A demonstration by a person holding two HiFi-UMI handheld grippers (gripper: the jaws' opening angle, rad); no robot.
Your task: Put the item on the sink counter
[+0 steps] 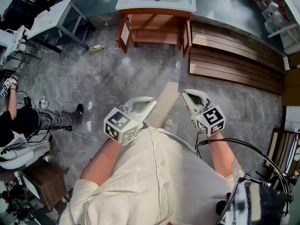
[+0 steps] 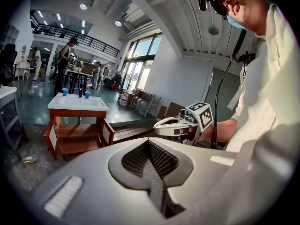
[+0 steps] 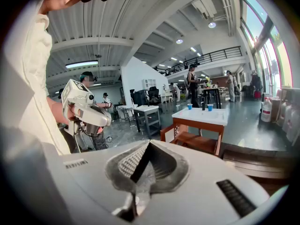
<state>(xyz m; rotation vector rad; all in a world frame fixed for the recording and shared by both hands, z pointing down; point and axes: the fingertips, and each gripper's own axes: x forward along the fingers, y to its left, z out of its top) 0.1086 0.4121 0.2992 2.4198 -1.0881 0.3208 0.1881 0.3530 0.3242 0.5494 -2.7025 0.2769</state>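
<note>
The white sink counter [image 1: 155, 3] on its wooden cabinet stands across the floor ahead, its two cabinet doors hanging open. In the left gripper view the sink counter [image 2: 77, 103] carries two blue cups [image 2: 65, 92] and a dark bottle [image 2: 80, 93]. I hold both grippers at waist height, far from it. My left gripper [image 1: 151, 102] is shut with nothing between its jaws [image 2: 149, 142]. My right gripper [image 1: 184, 94] also looks shut and empty [image 3: 149, 143]. Each shows in the other's view: the right gripper [image 2: 156, 128] and the left gripper [image 3: 104, 121]. No held item is visible.
A stepped platform of wooden slats [image 1: 234, 55] lies right of the cabinet. A white table [image 1: 51, 15] stands at the far left, and a seated person [image 1: 18, 121] with cables is near my left. A small yellow object [image 1: 96, 47] lies on the grey floor. White containers [image 1: 274, 13] are at the far right.
</note>
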